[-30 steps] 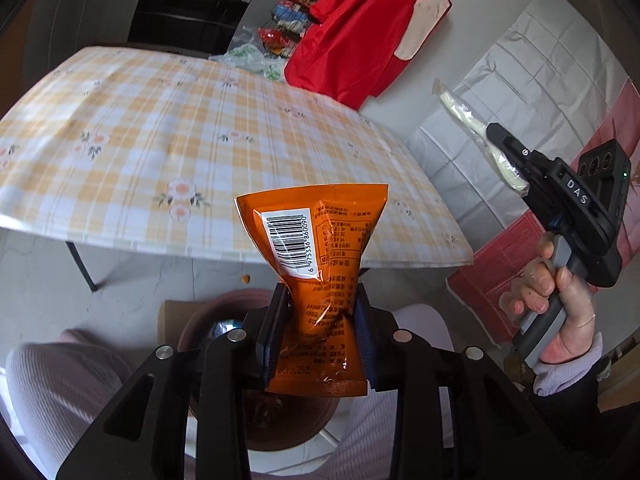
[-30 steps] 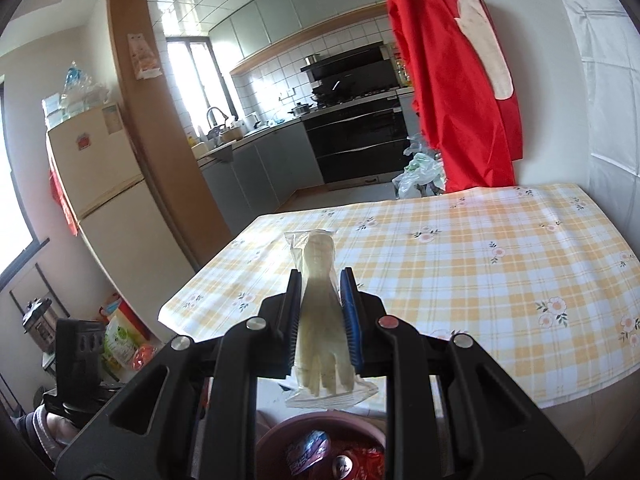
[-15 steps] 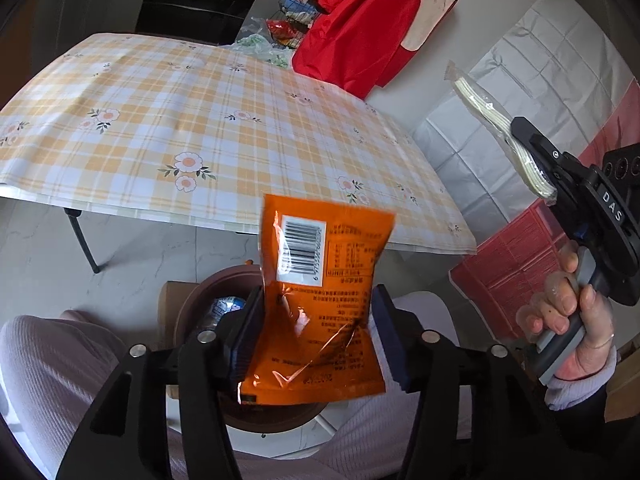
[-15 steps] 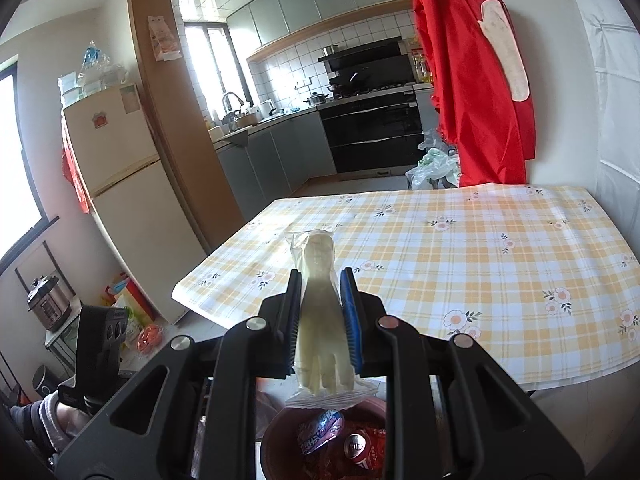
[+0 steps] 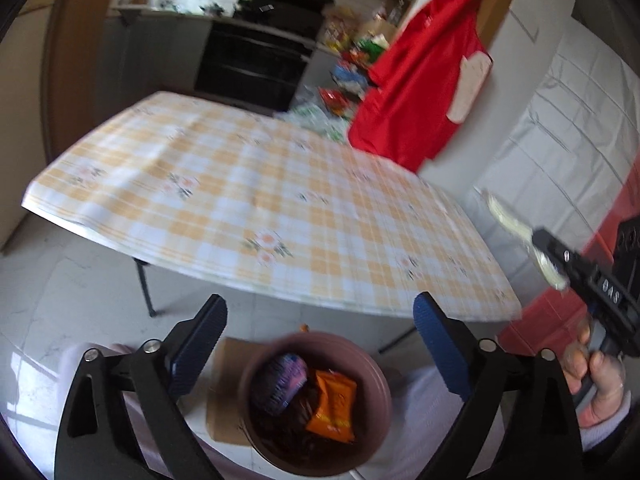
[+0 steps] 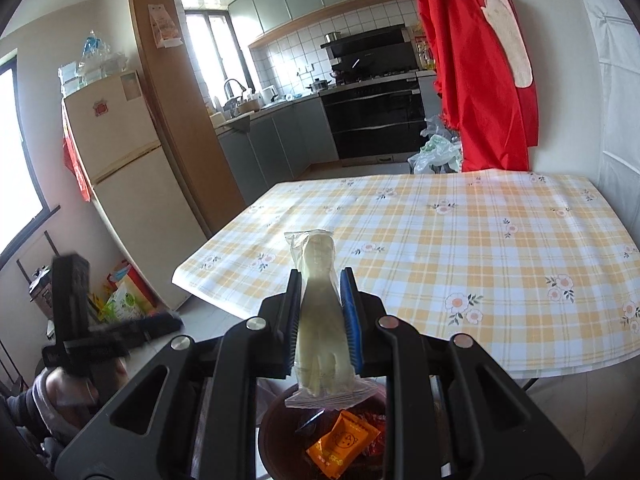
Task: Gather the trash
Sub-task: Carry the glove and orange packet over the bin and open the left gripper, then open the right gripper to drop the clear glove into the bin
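A: What is in the bin?

B: The round brown trash bin stands on the floor in front of the worktop, with a flat piece of cardboard under it. Inside lies an orange snack packet and, touching it on the left, a purple wrapper. Below them is something dark red, maybe more wrappers; the picture is blurred, so I cannot tell.

A: And the left tongs?

B: The left tongs hang above the bin. Its jaws are opening and stand far apart, and nothing is between them. The orange packet is below the gap, in the bin, not touching the blue pads.

A: The right one?

B: The right tongs are clamped on a clear plastic pouch with a pale yellow glove inside. The pouch stands nearly upright; its top rises above the fingertips and its lower end hangs out below the pads, just over the rim of the bin. In this view the orange packet lies in the bin under the pouch.

A: Anything on the worktop?

B: Only the yellow checked cloth with flowers. A red apron hangs behind it.
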`<state>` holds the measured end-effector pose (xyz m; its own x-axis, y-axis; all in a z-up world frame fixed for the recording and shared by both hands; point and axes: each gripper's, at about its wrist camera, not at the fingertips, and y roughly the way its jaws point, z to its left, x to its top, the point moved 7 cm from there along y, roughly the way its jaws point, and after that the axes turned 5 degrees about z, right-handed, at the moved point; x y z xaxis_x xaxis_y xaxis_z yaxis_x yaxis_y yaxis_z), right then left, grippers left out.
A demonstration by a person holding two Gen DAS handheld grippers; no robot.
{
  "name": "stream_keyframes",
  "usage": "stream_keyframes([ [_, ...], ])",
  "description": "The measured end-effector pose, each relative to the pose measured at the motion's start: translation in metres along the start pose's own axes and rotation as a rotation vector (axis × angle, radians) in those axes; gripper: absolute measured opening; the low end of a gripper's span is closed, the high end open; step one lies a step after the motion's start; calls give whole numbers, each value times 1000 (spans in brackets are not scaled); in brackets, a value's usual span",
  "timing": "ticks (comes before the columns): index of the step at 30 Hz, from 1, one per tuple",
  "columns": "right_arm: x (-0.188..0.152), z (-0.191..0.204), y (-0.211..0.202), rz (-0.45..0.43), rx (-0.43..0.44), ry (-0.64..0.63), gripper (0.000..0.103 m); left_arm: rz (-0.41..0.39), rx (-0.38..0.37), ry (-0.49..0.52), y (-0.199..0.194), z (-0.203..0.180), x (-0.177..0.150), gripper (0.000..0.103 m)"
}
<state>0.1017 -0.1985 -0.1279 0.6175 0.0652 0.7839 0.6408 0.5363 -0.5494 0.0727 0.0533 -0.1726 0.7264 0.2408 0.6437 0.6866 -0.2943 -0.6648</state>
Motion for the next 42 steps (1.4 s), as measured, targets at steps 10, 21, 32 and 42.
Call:
stream_keyframes([
  [10,-16,13,12,81,14,-40,23,-142,106,35,-36,12,28,97],
  [21,-19,28,24,116,20,-52,54,-189,120,140,-53,-10,31,97],
  [32,4,7,-5,4,-169,-47,97,-180,122,130,-50,-12,31,97],
  [42,26,8,-28,-48,-272,-53,97,-188,143,230,-60,-42,44,97],
])
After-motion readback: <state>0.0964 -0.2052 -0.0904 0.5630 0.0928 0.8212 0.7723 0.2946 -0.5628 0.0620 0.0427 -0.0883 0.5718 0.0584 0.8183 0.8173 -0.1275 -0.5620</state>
